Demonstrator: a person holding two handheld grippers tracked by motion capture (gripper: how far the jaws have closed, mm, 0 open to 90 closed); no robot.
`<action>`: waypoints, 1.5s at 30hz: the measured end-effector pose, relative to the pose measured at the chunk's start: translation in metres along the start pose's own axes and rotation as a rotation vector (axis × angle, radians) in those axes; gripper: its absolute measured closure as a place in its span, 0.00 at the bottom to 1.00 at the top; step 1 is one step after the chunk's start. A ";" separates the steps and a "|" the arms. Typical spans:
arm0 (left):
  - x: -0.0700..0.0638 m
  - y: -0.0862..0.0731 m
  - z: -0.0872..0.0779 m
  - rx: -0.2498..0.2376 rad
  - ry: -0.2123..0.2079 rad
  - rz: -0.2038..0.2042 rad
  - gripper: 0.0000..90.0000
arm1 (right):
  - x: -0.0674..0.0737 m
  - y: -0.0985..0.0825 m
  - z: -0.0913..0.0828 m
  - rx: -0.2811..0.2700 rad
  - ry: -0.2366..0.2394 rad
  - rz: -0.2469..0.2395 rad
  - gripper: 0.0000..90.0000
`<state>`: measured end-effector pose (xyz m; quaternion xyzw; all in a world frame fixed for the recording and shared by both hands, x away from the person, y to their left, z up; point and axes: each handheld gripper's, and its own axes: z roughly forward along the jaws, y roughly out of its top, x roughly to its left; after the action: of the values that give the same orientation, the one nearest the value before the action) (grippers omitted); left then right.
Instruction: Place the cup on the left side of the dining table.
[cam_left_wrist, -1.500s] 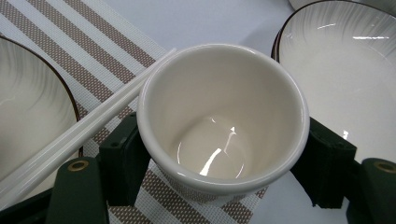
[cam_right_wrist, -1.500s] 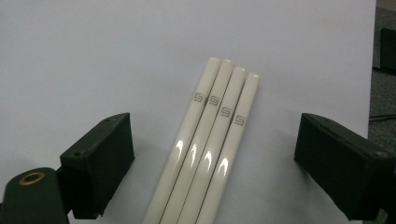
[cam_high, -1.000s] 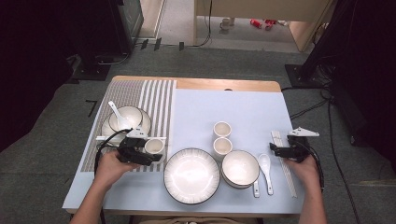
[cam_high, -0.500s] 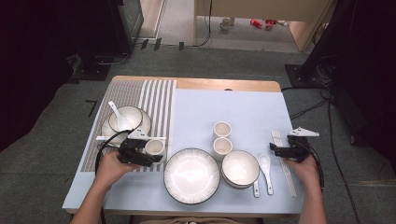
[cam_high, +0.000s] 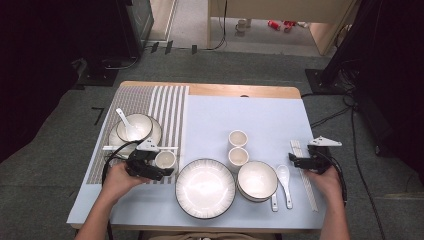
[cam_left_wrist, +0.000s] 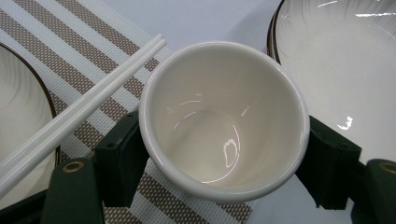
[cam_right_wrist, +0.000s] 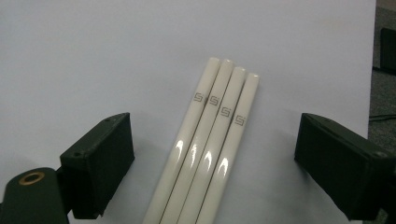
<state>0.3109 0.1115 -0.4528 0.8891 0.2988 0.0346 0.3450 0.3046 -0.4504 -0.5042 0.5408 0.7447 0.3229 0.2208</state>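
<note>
The table (cam_high: 260, 107) carries a pale blue cloth, with a striped mat (cam_high: 165, 100) over its left part. The landmark is the large plate (cam_high: 205, 187) at the near middle edge. Just right of the large plate sits a bowl (cam_high: 257, 180), and beyond that bowl 2 small cups (cam_high: 238, 138) stand one behind the other. Left and farther back from the large plate, a second bowl (cam_high: 134, 127) with a spoon in it rests on the mat.

Just left of the large plate stands the cup (cam_left_wrist: 224, 116), upright on the mat's edge, between the pads of the left gripper (cam_high: 162, 167). The left pad touches its wall; the right pad sits against or just off it, and the jaws have just been opening a little. A pair of white chopsticks (cam_left_wrist: 79, 114) lies just behind the cup.

Well right of the large plate, the right gripper (cam_right_wrist: 215, 172) hangs wide open over 4 chopsticks (cam_right_wrist: 210, 149), its pads well clear of them on both sides.
</note>
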 end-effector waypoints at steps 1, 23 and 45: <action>0.000 0.000 0.000 0.004 -0.005 -0.001 0.28 | 0.000 0.000 0.000 0.000 0.000 0.001 0.13; -0.001 0.004 -0.010 0.003 -0.020 -0.037 0.27 | 0.000 0.000 0.000 0.002 0.000 0.000 0.13; -0.003 0.007 -0.029 -0.054 0.012 -0.062 0.28 | 0.000 0.000 0.000 0.002 0.000 0.000 0.13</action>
<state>0.3042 0.1230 -0.4257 0.8696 0.3272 0.0373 0.3680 0.3046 -0.4505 -0.5041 0.5411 0.7449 0.3223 0.2201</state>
